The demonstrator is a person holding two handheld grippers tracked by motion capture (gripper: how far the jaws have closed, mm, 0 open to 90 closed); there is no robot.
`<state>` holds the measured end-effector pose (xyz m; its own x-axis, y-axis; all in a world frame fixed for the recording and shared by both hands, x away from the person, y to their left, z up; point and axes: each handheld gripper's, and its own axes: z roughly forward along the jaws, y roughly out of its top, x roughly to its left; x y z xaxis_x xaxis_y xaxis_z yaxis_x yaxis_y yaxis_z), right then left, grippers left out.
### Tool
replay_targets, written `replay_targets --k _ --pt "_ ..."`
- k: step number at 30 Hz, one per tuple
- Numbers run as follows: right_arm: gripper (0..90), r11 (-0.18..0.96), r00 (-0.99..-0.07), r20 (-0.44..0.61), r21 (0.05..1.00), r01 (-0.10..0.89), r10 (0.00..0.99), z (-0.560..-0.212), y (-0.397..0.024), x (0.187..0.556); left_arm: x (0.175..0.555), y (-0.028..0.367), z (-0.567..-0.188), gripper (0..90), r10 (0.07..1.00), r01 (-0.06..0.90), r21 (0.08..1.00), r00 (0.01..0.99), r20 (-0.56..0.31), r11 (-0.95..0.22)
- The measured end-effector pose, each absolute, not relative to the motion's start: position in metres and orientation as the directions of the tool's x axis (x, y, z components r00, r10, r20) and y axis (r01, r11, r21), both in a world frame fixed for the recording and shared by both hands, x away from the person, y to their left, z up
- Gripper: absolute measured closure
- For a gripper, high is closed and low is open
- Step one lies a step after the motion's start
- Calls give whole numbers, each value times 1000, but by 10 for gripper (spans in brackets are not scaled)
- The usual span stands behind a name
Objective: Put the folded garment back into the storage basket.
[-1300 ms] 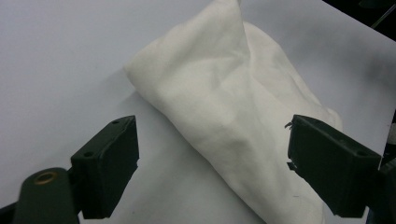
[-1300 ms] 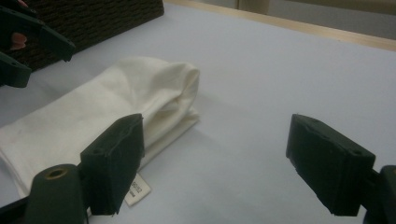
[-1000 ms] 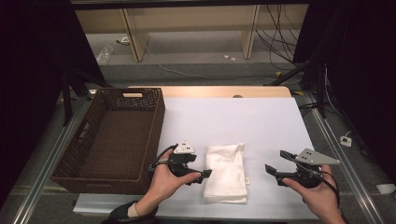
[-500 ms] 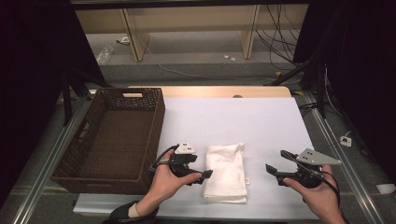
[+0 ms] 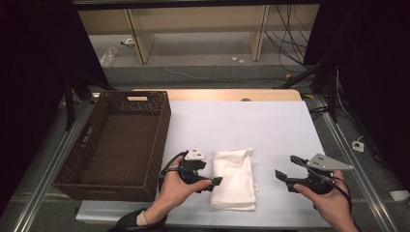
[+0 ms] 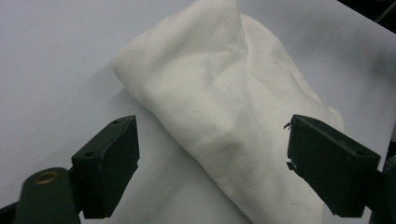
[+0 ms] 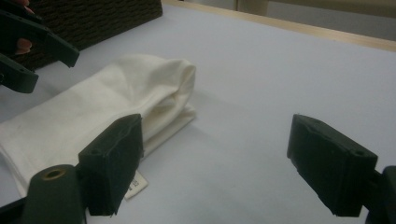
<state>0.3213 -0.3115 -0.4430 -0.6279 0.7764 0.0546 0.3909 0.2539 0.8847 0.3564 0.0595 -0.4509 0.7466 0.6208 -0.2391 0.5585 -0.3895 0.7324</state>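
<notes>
The folded cream-white cloth (image 5: 234,178) lies on the white table (image 5: 251,125), between both claws. The left claw (image 5: 214,183) touches its edge, wide open, holding nothing; the right claw (image 5: 285,175) gapes empty. The left claw's view crops the cloth's near end.

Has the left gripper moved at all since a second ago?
No. In the high view the left gripper sits at the same spot beside the folded white cloth's left edge, near the wicker basket's front corner, jaws open.
</notes>
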Motion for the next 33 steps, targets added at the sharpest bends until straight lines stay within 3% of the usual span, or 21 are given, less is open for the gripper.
replay_targets --k 33 --pt "192 257 -637 47 890 376 769 -441 -308 318 360 57 -452 160 620 568 733 741 -258 -374"
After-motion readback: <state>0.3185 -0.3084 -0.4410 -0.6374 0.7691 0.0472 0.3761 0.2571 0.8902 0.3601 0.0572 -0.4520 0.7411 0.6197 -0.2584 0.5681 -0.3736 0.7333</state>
